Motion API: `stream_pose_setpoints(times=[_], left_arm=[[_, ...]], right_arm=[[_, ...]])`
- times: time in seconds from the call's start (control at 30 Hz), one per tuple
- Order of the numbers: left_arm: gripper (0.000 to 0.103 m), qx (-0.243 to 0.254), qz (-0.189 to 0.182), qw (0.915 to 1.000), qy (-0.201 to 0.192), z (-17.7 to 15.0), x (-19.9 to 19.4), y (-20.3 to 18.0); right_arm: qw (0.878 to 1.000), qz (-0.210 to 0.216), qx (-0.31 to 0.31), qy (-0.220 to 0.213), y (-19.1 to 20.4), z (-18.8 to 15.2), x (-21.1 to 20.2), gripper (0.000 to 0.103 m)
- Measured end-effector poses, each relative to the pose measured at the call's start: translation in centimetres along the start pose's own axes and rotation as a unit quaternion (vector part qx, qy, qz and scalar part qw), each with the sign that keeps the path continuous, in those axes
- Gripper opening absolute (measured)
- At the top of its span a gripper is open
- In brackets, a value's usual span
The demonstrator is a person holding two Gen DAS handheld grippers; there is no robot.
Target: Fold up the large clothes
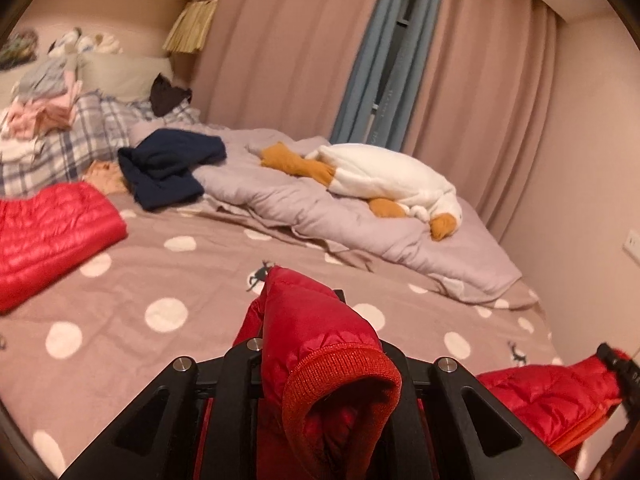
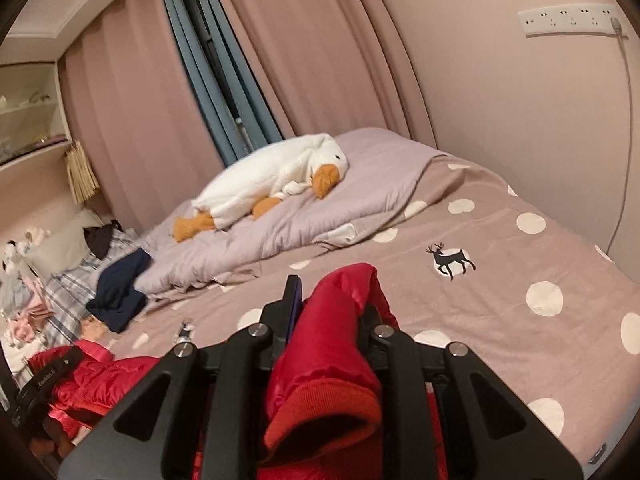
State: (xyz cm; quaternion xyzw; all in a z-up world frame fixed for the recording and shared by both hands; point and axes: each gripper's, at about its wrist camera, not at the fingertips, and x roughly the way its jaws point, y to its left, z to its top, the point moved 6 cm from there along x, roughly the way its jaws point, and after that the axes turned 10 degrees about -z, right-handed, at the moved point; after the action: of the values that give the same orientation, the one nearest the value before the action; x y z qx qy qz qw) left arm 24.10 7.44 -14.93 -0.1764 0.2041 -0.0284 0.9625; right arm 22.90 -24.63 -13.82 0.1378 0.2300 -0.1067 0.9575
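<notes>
Tongs around puffy red jacket

One red puffer jacket showing, two cuffs lifting at lower centre; one plush goose lying mid-frame; one navy garment lying centre left; one power strip hanging upper right.

Glossy red quilted puffer jacket with ribbed orange-red cuffs. Beneath it, mauve-brown bedsheet dotted with cream circles and small black deer. Beyond the jacket, pale lilac duvet, white plush goose with orange beak and feet, navy garment, blue-grey plaid pillow.
</notes>
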Motion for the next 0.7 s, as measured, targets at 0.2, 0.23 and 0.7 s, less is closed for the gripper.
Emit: stream_pose_setpoints(times=[0.2, 0.23, 0.7], left_arm=[[0.011, 0.008, -0.013, 0.9998, -0.014, -0.3, 0.0, -0.3], [0.011, 0.009, -0.010, 0.9998, -0.013, -0.3, 0.2, -0.2], [0.011, -0.040, -0.008, 0.9992, 0.003, -1.1, -0.1, 1.0]], right_arm=[[1.000, 0.003, 0.000, -0.024, 0.6, 0.5, 0.7, 0.021], [1.000, 0.007, -0.007, -0.027, 1.0, 0.5, 0.7, 0.021], [0.999, 0.000, -0.040, -0.006, 0.9, -0.4, 0.3, 0.023]])
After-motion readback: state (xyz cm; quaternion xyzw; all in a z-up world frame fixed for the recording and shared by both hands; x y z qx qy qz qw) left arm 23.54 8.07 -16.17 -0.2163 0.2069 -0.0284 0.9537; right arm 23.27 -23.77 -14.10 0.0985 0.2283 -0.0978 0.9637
